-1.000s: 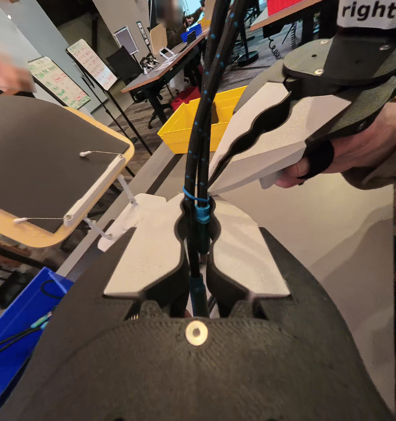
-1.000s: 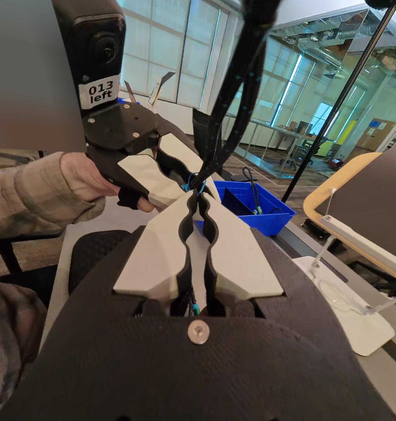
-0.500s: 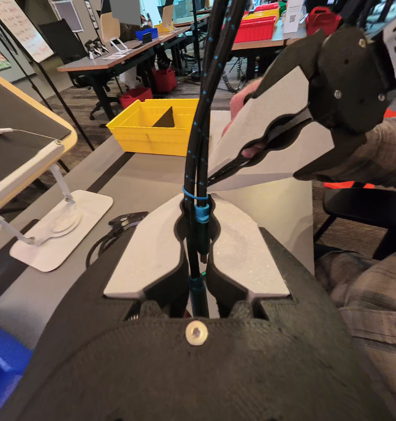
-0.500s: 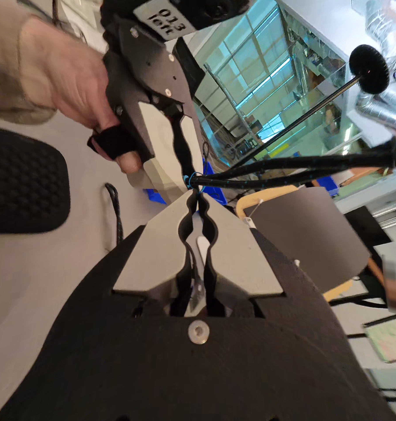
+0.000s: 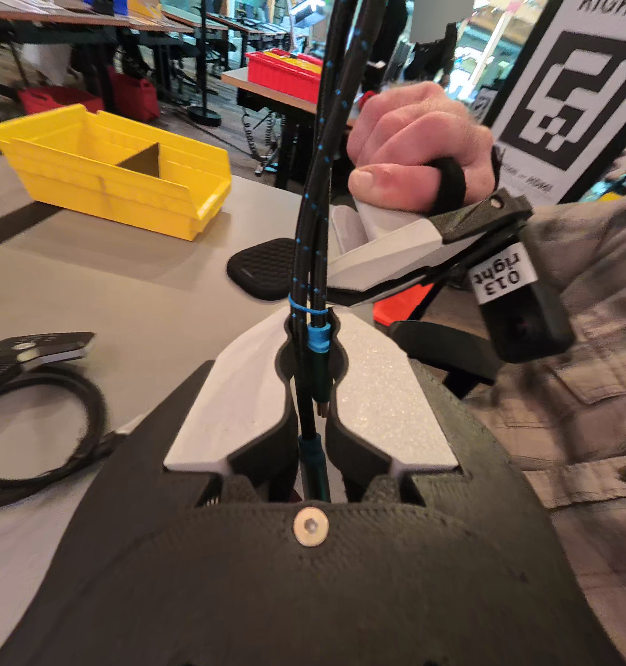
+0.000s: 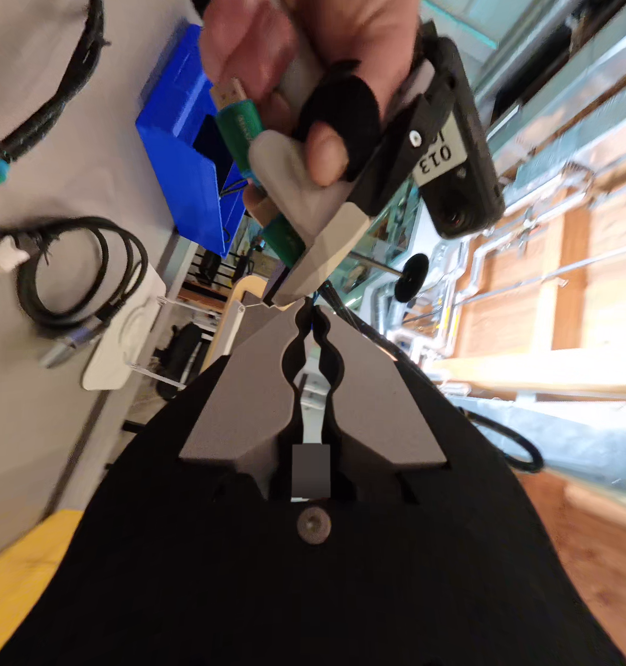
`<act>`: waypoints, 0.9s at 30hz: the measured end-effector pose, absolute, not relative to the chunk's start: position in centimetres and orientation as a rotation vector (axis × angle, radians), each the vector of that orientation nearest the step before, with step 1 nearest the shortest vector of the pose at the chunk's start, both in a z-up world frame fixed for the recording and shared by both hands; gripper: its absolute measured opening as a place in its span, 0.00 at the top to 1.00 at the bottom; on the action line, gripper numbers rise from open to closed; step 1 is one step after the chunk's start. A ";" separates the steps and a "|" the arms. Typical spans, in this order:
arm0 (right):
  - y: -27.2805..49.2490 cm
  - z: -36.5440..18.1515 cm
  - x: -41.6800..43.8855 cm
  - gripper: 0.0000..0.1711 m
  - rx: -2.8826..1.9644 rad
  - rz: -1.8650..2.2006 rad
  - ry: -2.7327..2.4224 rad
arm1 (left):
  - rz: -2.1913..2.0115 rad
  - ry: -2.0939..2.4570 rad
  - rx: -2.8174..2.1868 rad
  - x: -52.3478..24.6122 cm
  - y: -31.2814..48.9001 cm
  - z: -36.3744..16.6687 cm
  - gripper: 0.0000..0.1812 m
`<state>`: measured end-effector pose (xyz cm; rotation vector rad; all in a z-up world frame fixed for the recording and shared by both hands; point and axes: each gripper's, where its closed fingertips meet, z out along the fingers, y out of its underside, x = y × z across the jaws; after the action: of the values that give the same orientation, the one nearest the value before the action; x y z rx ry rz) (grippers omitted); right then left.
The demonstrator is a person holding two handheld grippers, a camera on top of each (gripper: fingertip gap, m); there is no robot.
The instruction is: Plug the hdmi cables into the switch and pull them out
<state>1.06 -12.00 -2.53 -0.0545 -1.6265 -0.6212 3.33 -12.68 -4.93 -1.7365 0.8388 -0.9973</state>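
left tool (image 5: 311,324) clamping braided hdmi cables (image 5: 313,216) at tie | right tool (image 6: 309,313) pinching nearly closed on same bundle; light, floppy; gripping stiff green plug (image 6: 239,133) is better

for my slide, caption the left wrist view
Left gripper clamps bundled braided hdmi cables; right gripper meets it above the table.

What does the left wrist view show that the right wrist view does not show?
Only the left wrist view shows the whole yellow bin, the black pad and the blue tie around the braided cable bundle. Only the right wrist view shows the blue bin and the green plugs behind the left gripper. Both show the grey table and the two grippers meeting at the bundle.
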 end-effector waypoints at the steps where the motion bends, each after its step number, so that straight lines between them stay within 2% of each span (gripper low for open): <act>1: -12.1 -2.6 1.3 1.00 -0.002 -0.646 -1.632 | -1.057 0.832 -1.727 3.6 -12.9 -4.9 0.93; 5: -12.3 -2.4 1.8 1.00 0.131 -0.706 -1.623 | -1.264 0.800 -1.673 4.4 -13.5 -4.6 0.93; 10: -11.9 -3.5 2.0 1.00 0.001 -0.576 -1.678 | -1.156 0.822 -1.711 4.5 -12.8 -5.7 0.93; 20: -12.2 -3.2 3.5 0.89 -0.882 0.498 -1.618 | -0.885 0.972 -1.655 4.0 -13.2 -5.4 0.92; 24: -13.2 -2.8 3.5 0.83 -1.064 0.953 -1.507 | -0.772 1.048 -1.640 4.0 -13.5 -5.5 0.93; 27: -13.3 -3.1 3.2 0.90 -1.062 1.007 -1.469 | -0.735 1.084 -1.637 4.0 -13.7 -5.5 0.93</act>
<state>3.20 -13.25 -3.09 -1.0620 -1.4689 1.0068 3.95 -13.74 -5.47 -1.6369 1.0839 -0.7353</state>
